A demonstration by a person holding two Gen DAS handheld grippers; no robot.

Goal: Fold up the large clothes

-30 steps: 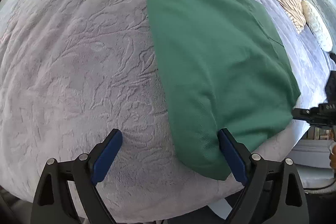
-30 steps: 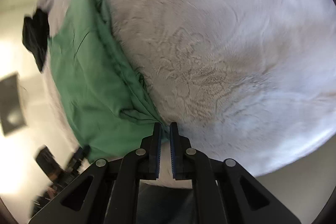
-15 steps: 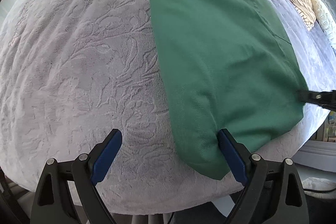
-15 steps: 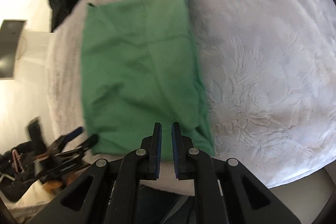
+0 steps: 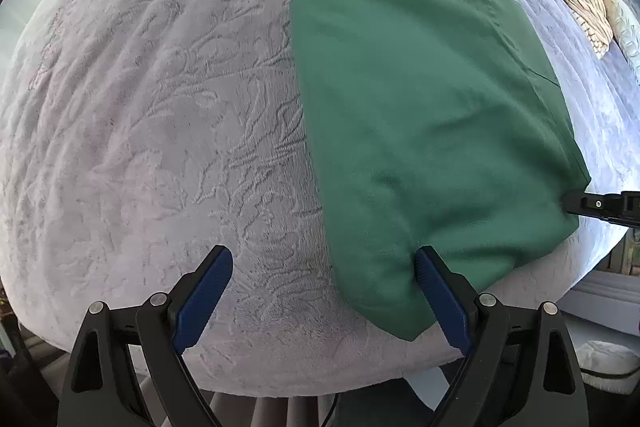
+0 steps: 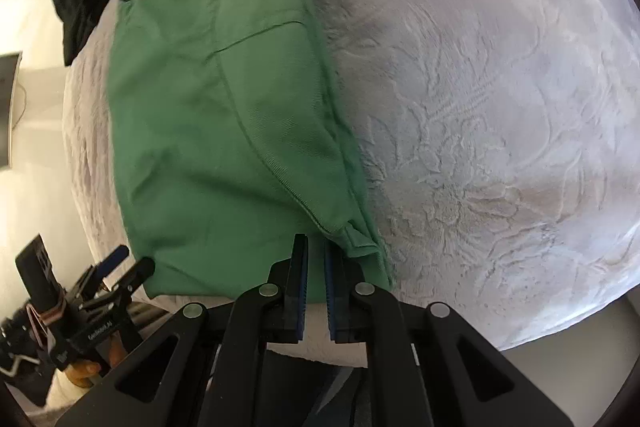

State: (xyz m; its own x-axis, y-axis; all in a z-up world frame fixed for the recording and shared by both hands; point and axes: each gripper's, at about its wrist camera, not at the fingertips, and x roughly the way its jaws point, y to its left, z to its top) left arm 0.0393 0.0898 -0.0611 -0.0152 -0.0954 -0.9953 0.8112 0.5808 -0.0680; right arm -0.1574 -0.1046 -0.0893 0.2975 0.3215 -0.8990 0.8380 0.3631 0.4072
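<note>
Hovering over the pale bedspread (image 5: pixel 160 131), my left gripper (image 5: pixel 322 277) gaped wide, empty, above the folded green garment (image 5: pixel 420 115) lying flat near the bed's edge (corner between its jaws). My right gripper (image 6: pixel 315 259) sat nearly closed, whether pinching cloth, I couldn't tell.

Green garment (image 5: pixel 420 115), folded into a flat rectangle, lying near the bed's edge

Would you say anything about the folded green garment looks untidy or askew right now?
Mostly neat, but the green garment has a layer bunched and sticking out at the corner beside the right gripper, so that edge is not flush.
</note>
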